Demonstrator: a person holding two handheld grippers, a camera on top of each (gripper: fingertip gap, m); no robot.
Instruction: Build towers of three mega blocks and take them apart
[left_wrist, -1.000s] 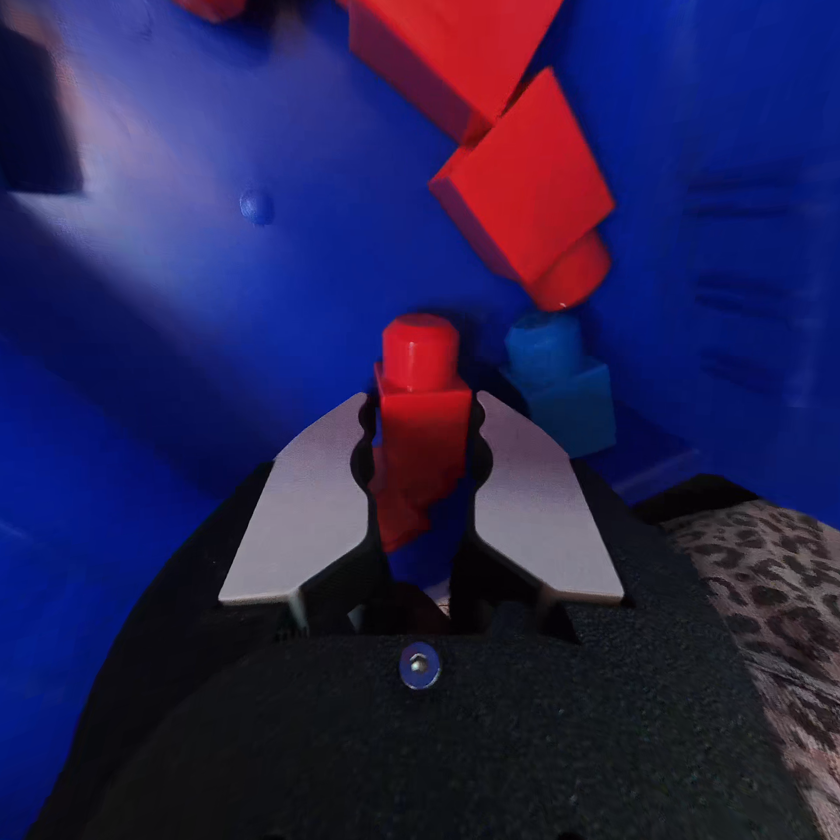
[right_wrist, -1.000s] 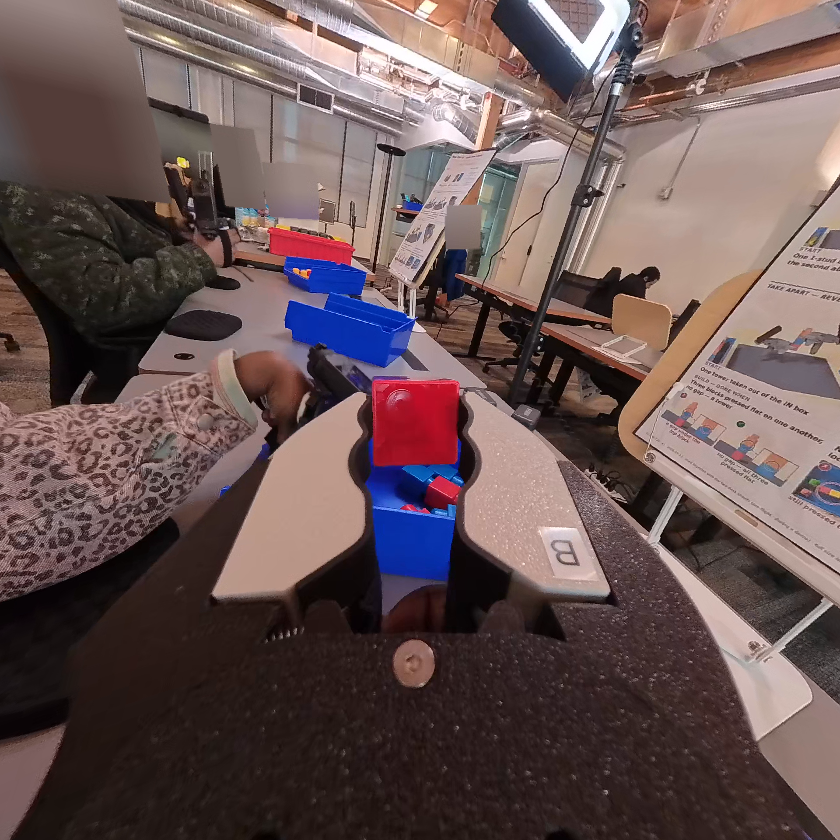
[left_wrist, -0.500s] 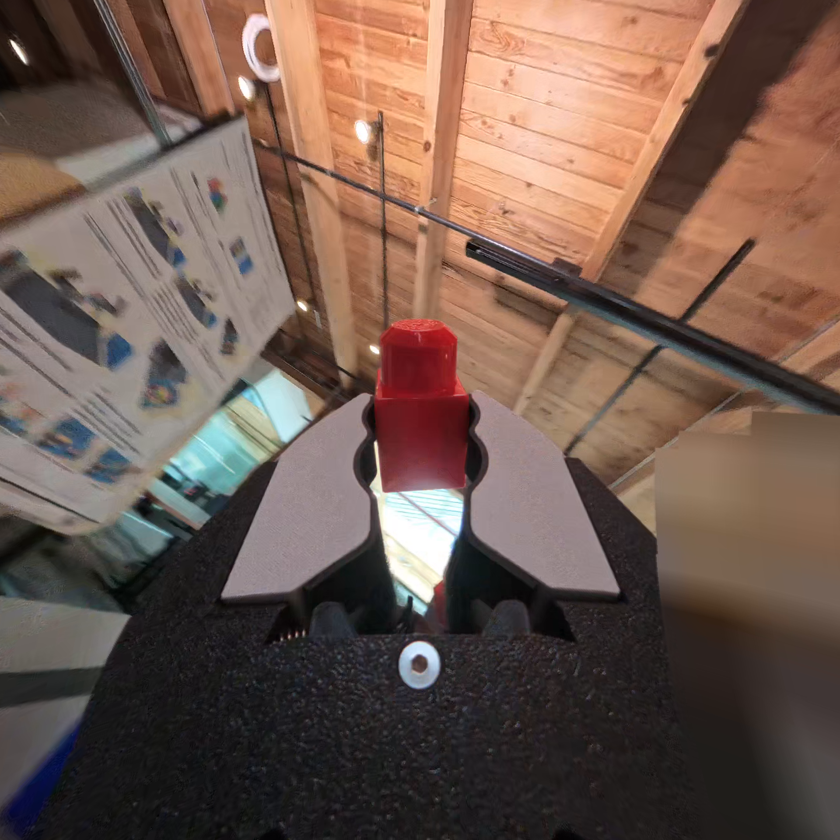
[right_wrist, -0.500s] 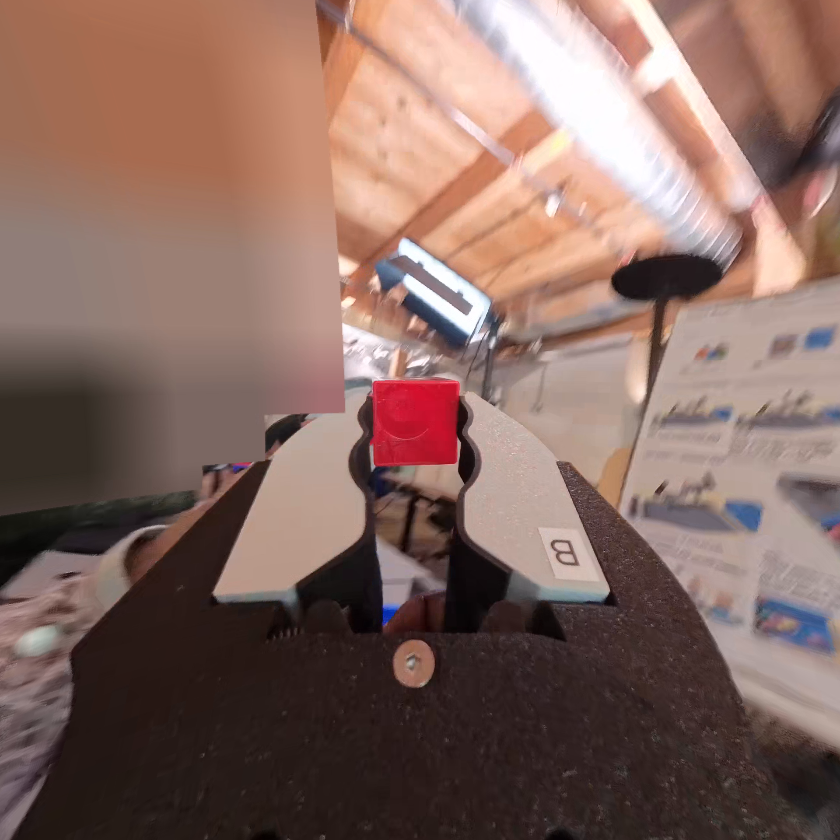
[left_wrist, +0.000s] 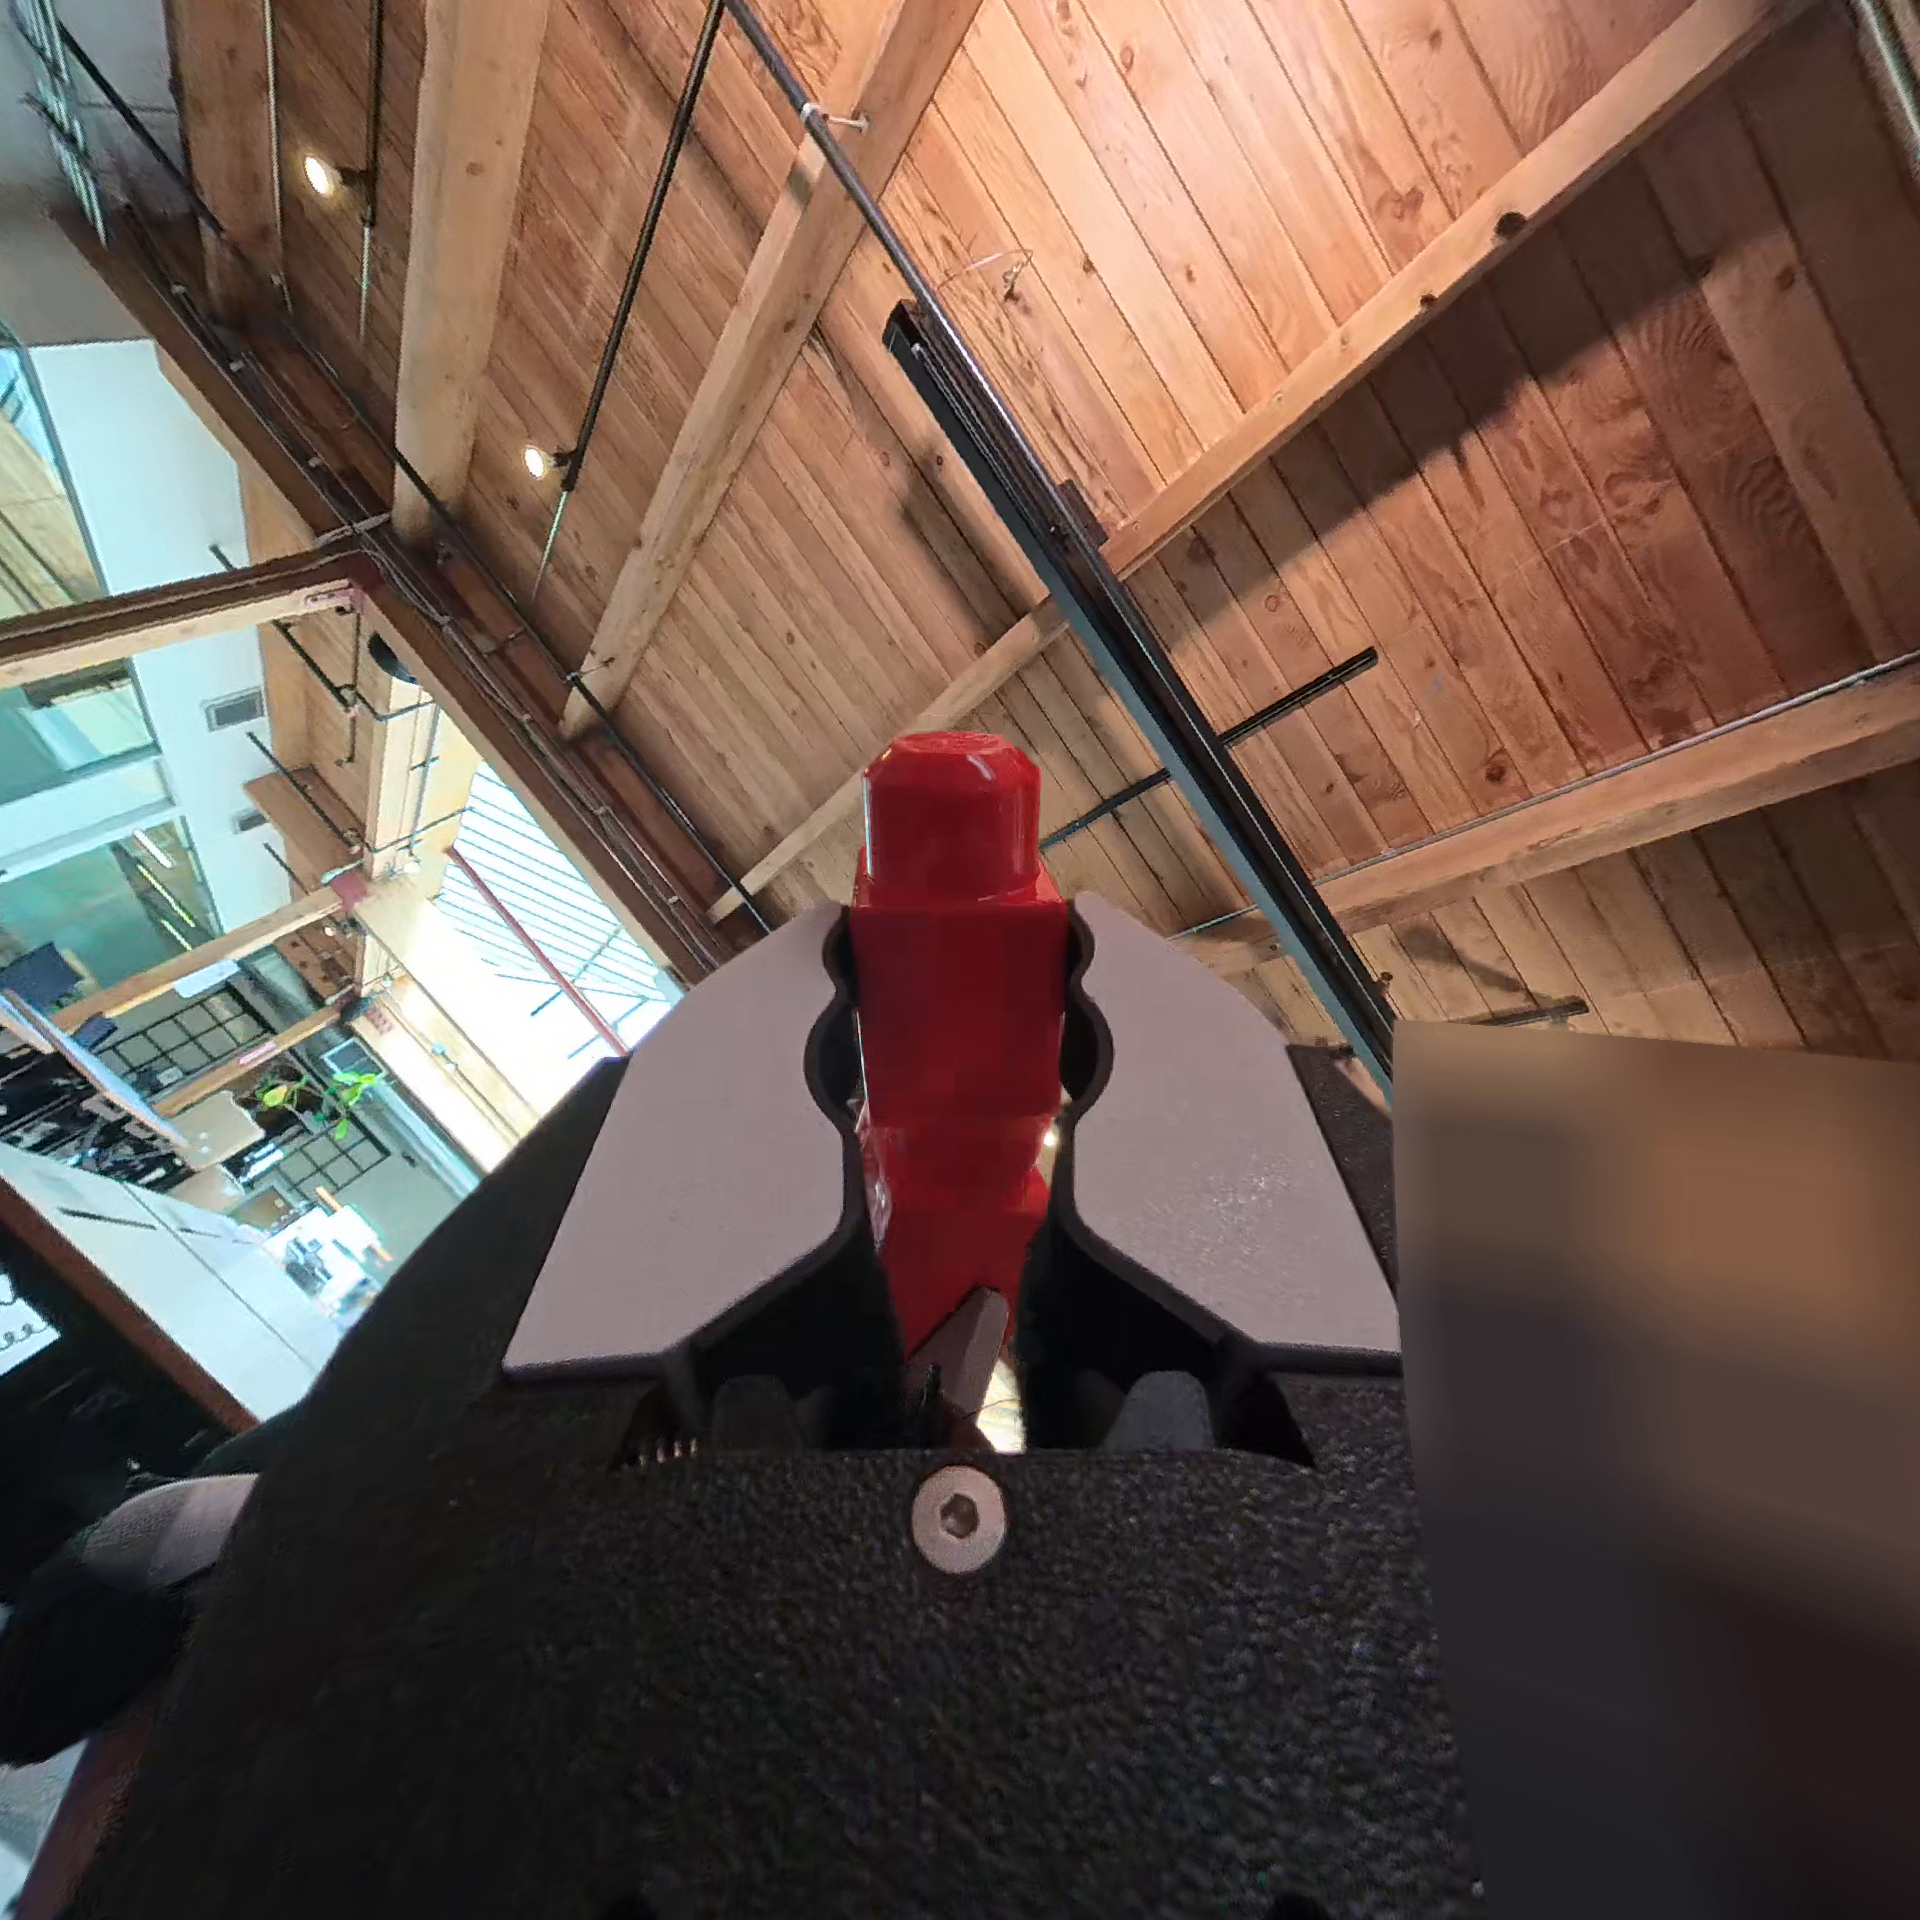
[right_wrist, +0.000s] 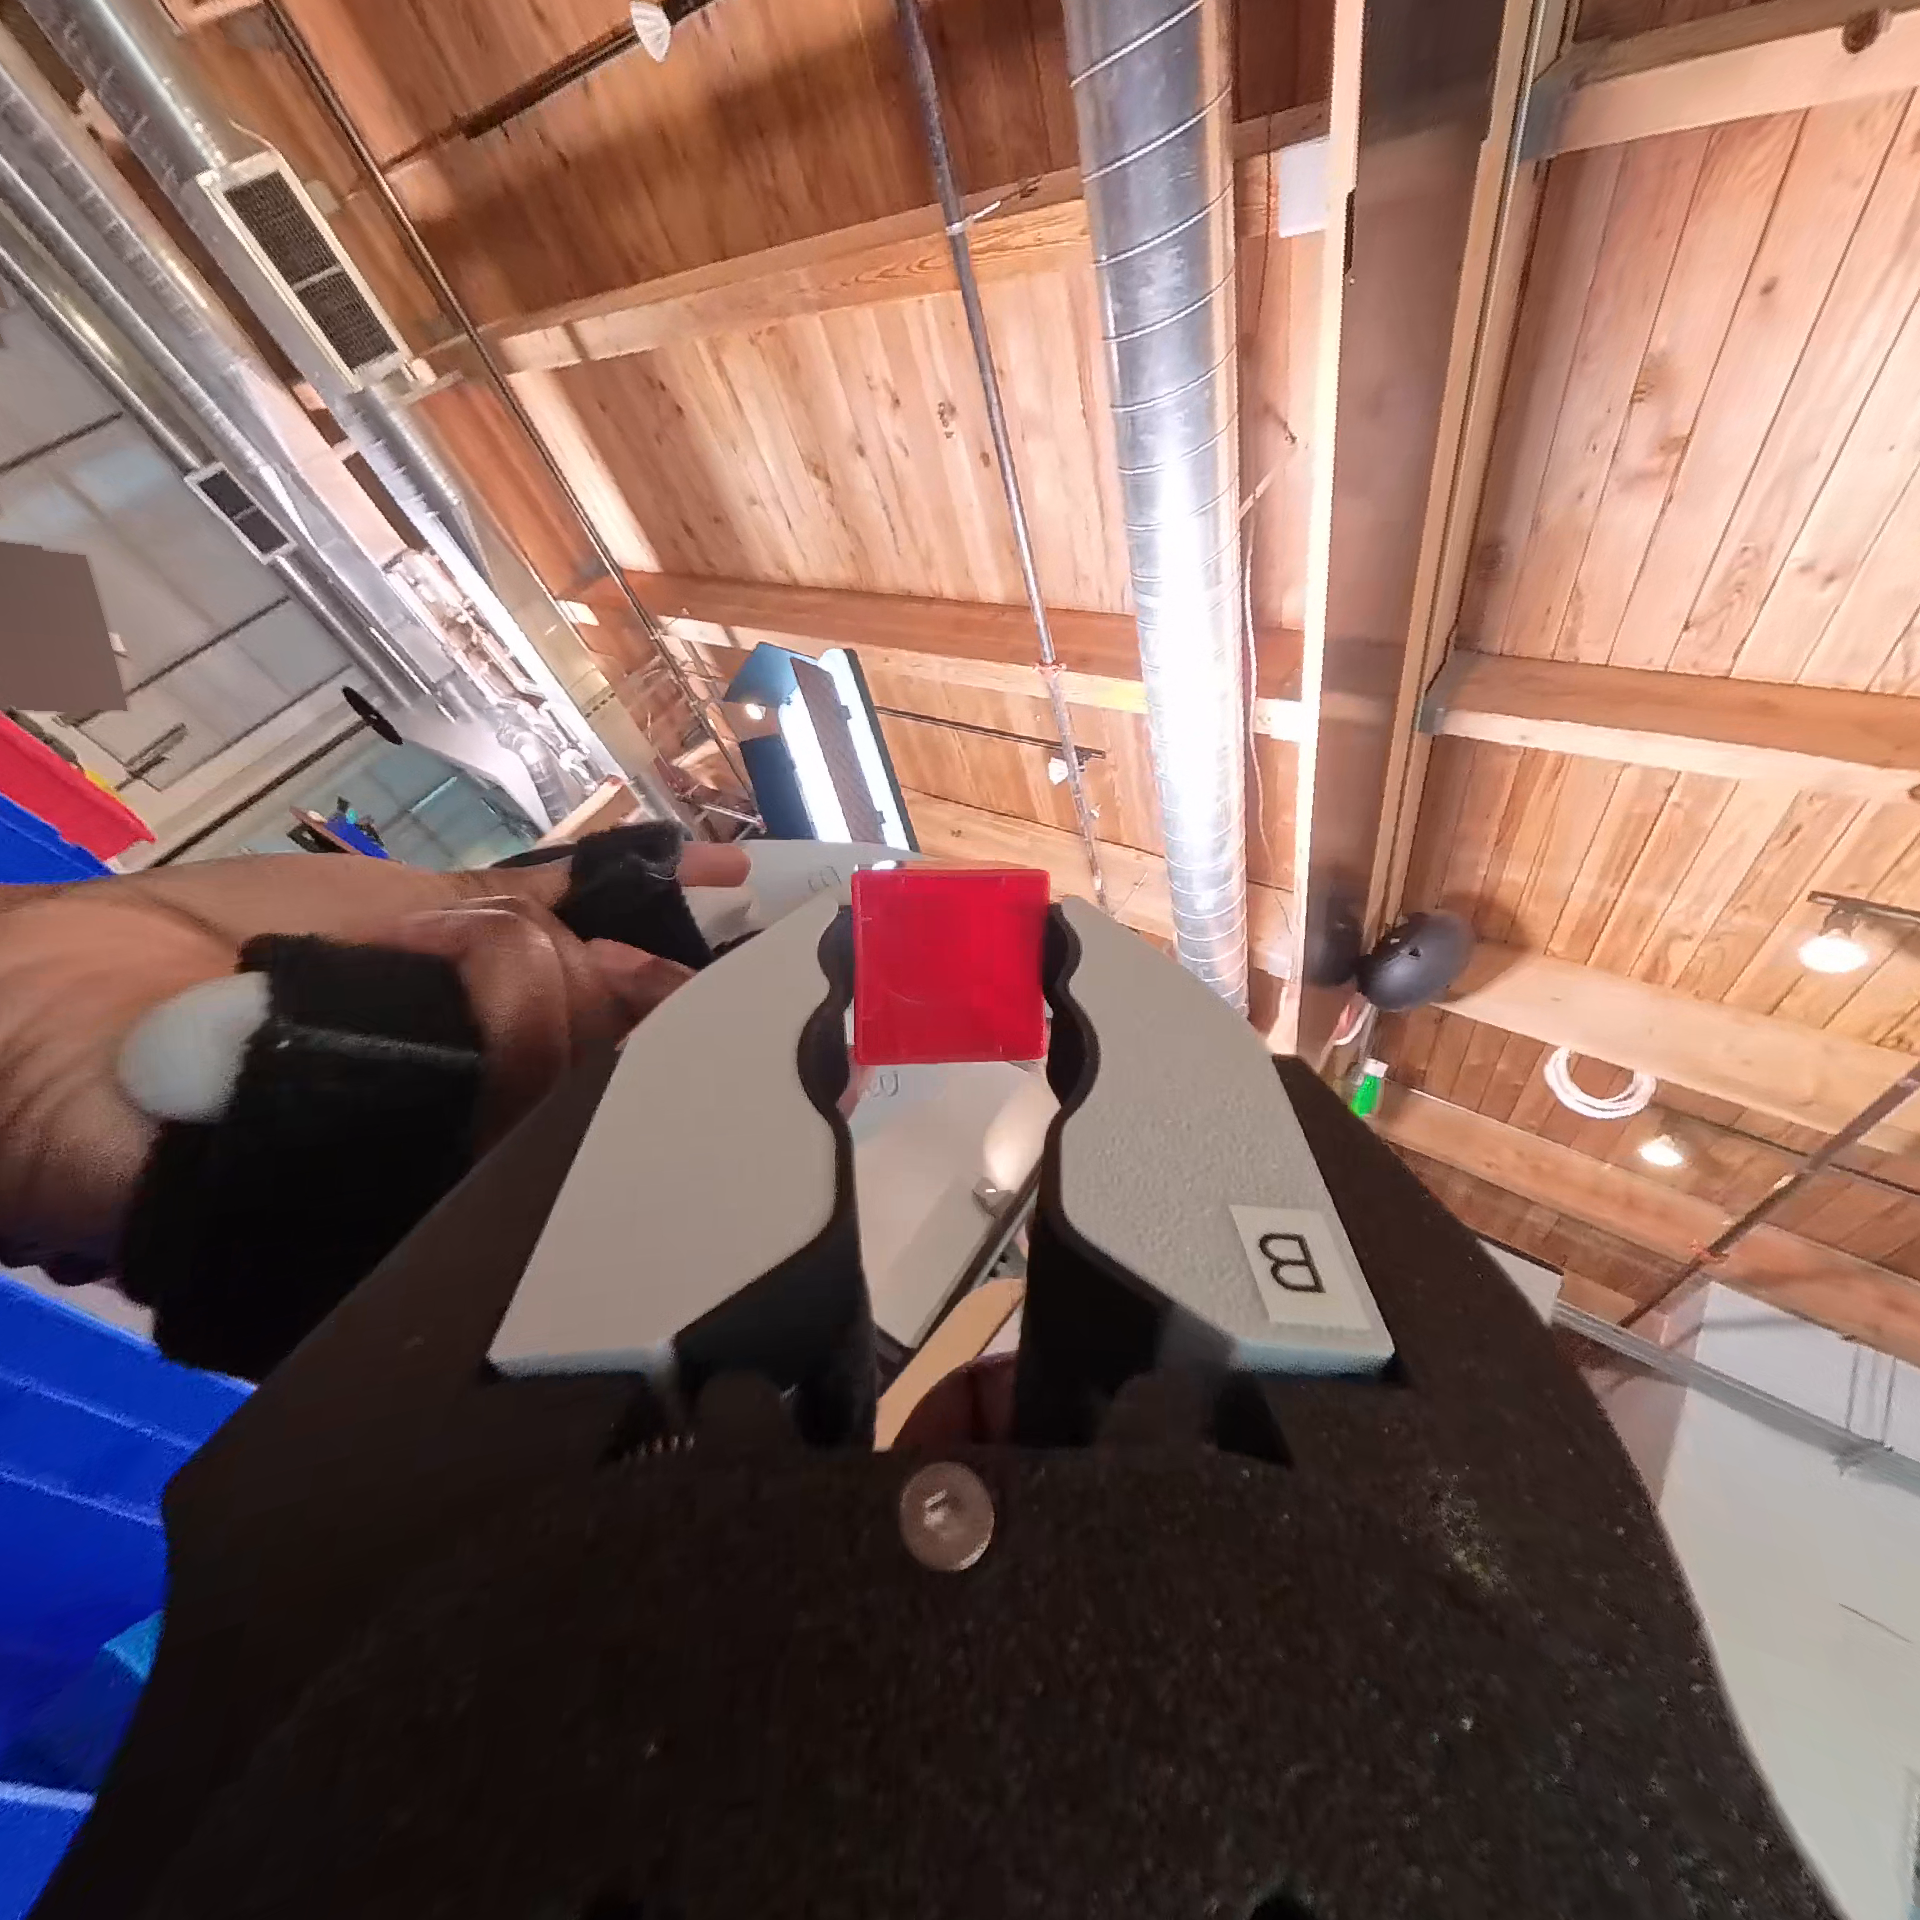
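Note:
My left gripper is shut on a red one-stud mega block. The block's stud points forward and up toward the wooden ceiling. A second red shape shows below it between the fingers, likely a reflection. My right gripper is shut on another red block, which shows a flat square face. Both grippers are tilted upward. In the right wrist view a gloved hand holds the other gripper, just to the left of my right gripper.
Blue bins show at the lower left of the right wrist view, with a red bin behind them. A metal duct and wooden beams run overhead. A white table top lies at the left of the left wrist view. The gap from one gripper's tips to the other's is roughly 7 cm.
My left gripper has lifted its red block out of the blue bin and tilted up to the ceiling. My right gripper has tilted up too, still holding its block.

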